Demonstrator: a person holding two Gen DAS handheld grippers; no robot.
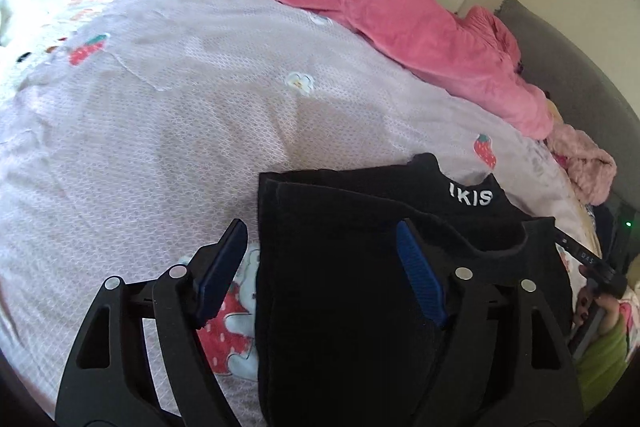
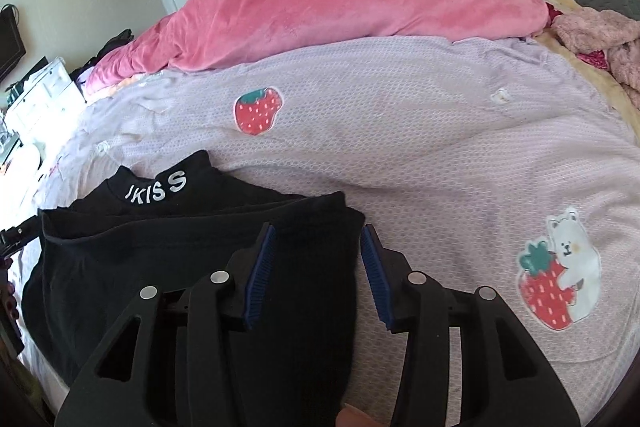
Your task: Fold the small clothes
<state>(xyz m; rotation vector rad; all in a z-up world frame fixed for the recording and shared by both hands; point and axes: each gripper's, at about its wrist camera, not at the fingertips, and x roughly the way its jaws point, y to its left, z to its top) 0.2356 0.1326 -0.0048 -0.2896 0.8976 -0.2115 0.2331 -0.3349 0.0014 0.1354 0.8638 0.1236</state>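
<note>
Lying folded on the lilac bedspread (image 2: pixel 440 155), the black garment (image 1: pixel 340 267) spans both wide-open, empty tools, left tool (image 1: pixel 320 275) straddling one side edge, right tool (image 2: pixel 318 275) the other.

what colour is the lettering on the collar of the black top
White lettering on the black top, clearest in the right wrist view.
</note>
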